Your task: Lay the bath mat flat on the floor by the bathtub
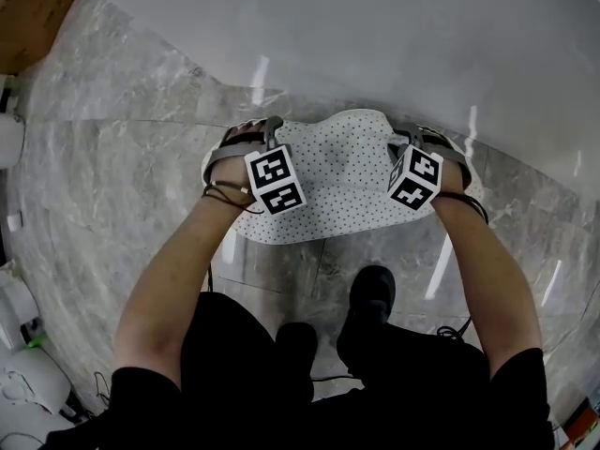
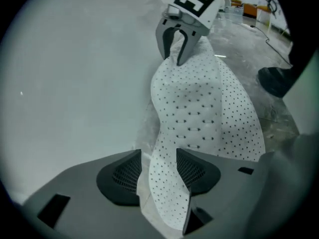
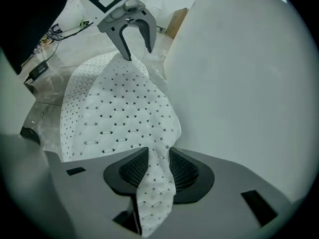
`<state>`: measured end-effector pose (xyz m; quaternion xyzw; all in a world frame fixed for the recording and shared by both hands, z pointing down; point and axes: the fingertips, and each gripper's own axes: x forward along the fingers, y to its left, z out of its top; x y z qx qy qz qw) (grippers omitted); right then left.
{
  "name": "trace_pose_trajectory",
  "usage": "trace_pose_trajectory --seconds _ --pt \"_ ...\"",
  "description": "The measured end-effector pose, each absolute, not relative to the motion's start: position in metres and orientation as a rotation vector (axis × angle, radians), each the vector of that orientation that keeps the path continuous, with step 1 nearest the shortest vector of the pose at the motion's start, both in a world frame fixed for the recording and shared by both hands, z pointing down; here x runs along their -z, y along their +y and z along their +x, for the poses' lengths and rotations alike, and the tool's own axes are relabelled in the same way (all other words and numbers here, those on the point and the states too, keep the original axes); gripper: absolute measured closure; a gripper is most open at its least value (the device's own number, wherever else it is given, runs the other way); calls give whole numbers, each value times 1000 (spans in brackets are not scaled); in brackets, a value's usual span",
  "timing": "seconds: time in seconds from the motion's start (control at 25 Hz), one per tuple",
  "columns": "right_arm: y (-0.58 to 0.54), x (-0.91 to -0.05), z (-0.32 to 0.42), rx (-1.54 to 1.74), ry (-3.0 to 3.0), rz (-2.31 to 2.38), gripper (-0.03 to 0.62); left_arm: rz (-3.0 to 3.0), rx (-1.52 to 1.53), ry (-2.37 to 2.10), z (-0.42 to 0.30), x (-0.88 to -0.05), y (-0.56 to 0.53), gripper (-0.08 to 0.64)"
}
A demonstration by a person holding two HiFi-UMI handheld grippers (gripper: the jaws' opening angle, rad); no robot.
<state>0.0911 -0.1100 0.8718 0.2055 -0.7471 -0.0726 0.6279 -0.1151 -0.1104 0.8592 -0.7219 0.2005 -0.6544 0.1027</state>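
Note:
The white bath mat, dotted with small holes, lies rumpled on the marble floor against the bathtub. My left gripper is at the mat's far left corner. In the left gripper view that corner runs between the jaws, which stand apart with a gap beside the left pad. My right gripper is at the far right corner. In the right gripper view its pads pinch a narrow fold of the mat. The middle of the mat humps up between the two grippers.
The tub's white wall stands right behind the mat. The person's black shoes are just short of the mat's near edge. Cables trail on the floor. White items sit at the lower left, a wooden surface at the upper left.

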Motion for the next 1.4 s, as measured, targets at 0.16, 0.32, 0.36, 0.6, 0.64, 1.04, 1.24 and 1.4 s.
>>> trace_pose_trajectory --seconds 0.16,0.32,0.36,0.6,0.64,1.04,1.24,1.4 --pt "-129 -874 104 206 -1618 522 546 -2332 2015 708 -144 -874 -96 331" --pt "-115 -896 144 10 -1556 520 577 -2598 2107 1071 -193 -888 -103 300" --pt "-108 -903 154 -61 -1559 528 575 -2629 2106 1164 -206 -893 -108 277" --pt "-101 -906 249 -424 -1524 870 306 -2586 2225 1326 -258 -930 -118 242" --pt "-99 -907 268 -519 -1523 953 291 -2614 2290 1296 -257 -939 -110 242" --pt "-46 -937 278 -1271 -1629 994 278 -2560 2513 988 -245 -952 -101 320" --pt "-40 -942 278 -1065 -1552 911 278 -2409 2527 766 -233 -948 -88 517" --pt "-38 -944 271 -884 -1510 850 308 -2356 2497 741 -232 -948 -89 517"
